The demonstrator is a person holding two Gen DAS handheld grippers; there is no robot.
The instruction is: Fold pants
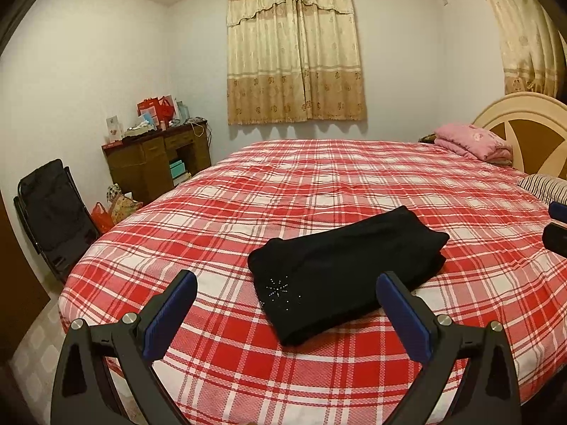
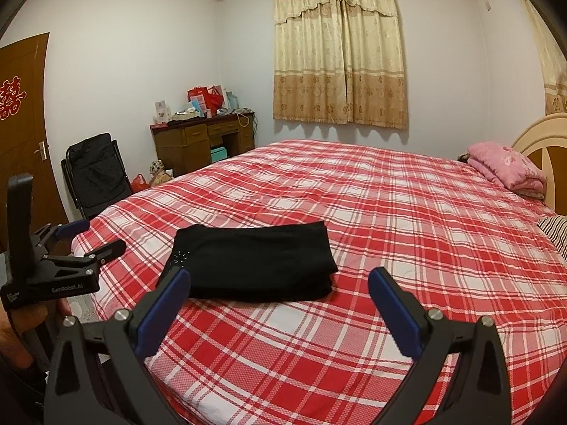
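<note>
Left gripper (image 1: 287, 295), right gripper (image 2: 280, 292): both spread wide, empty; black pants (image 1: 345, 269): folded bundle on plaid bed (image 1: 319, 184), soft, light, limp; pinch at layered edge

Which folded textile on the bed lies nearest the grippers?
The black folded pants with rhinestone sparkles, on the red plaid bedspread; the pink folded blanket lies far back by the headboard.

1. The pants (image 1: 345, 271) are matt black cloth with small shiny studs.
2. The bed (image 1: 354, 177) cover is woven checked cloth, slightly textured.
3. The left gripper (image 1: 287, 295) is matt black, probably plastic, with blue ribbed pads (image 1: 404, 315) and bright metal bolts.
</note>
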